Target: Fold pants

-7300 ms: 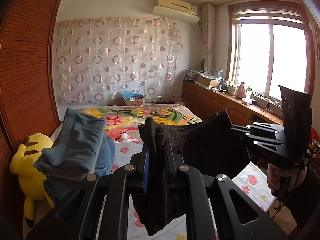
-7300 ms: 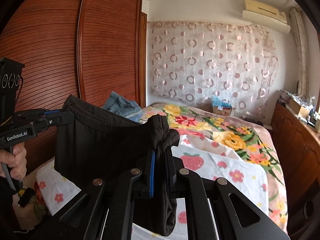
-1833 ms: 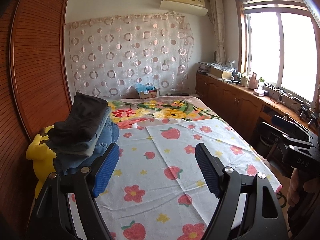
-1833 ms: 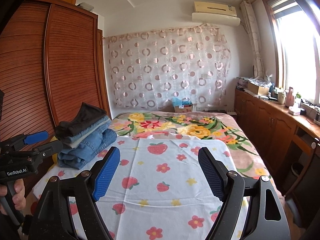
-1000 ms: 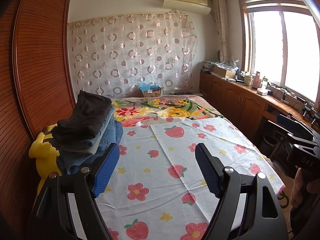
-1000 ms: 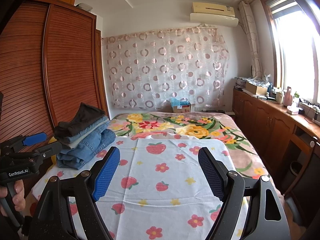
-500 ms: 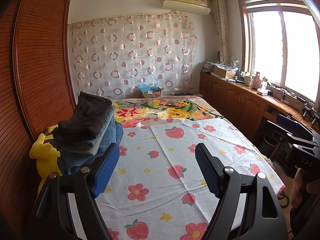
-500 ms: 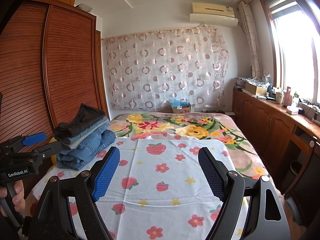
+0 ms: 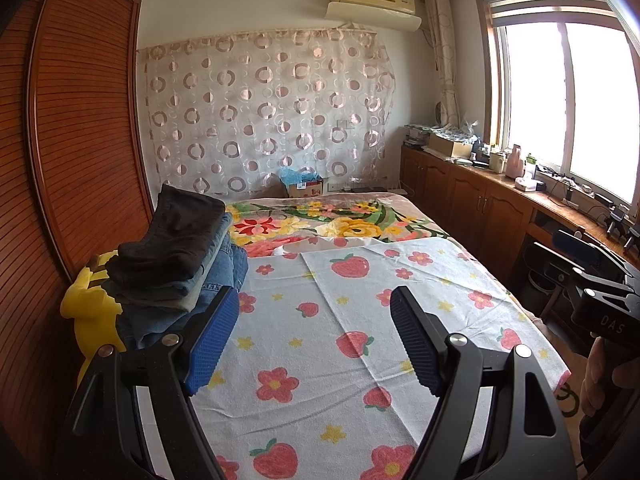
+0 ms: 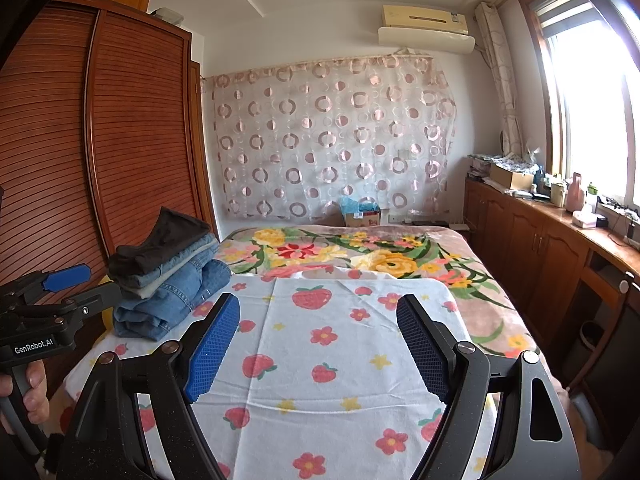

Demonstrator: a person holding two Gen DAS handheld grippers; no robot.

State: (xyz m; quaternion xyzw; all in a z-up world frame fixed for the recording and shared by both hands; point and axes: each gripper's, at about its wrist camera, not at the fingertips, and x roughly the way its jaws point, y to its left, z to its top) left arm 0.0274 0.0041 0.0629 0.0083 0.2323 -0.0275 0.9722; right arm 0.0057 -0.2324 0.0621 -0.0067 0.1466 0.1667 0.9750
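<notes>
The dark pants [image 9: 172,236] lie folded on top of the stack [image 9: 188,280] of jeans at the left edge of the bed [image 9: 360,320], by the wardrobe [image 9: 80,160]. Neither tool touches them. We judge this fold finished; the step in hand is to draw clear and ready ourselves for whatever garment comes next (none shows on the strawberry sheet [image 9: 340,360]).

To do that well, we would keep both tools level and away from the stack, since the pile leans a little and a nudge could tip the top layer off.

Our left tool [image 9: 312,340] has its jaws wide apart and holds nothing; our right tool [image 10: 316,346] likewise stands spread and empty over the sheet.

The left view shows a yellow plush [image 9: 90,316] wedged under and behind the stack, and the right tool out at the bed's right side, gripped by a hand [image 9: 604,376]. The right view nearly hides the plush, but shows the stack's side more plainly, layer upon layer, and the left tool low at the left.
</notes>
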